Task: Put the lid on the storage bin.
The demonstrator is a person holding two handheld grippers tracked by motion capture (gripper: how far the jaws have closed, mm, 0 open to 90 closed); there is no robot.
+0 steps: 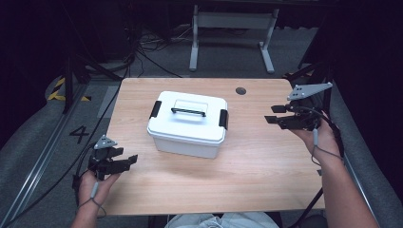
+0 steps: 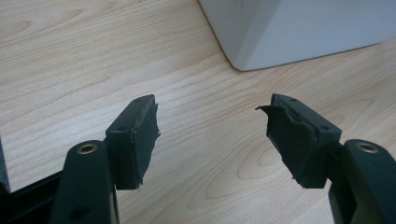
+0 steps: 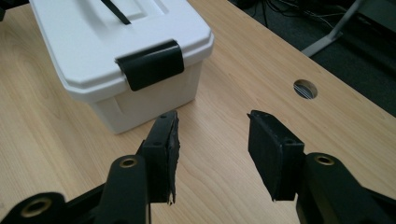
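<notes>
White lidded box sat mid-desk between both claws, long axis running claw to claw, black handle along it, latch facing the right claw, left claw spread empty, right claw spread empty

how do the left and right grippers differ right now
The left gripper is low at the table's near left corner; the right gripper is farther back at the right edge. The left faces the bare lower corner of the white box; the right faces a black latch. Both are open, empty, and apart from the box.
</notes>
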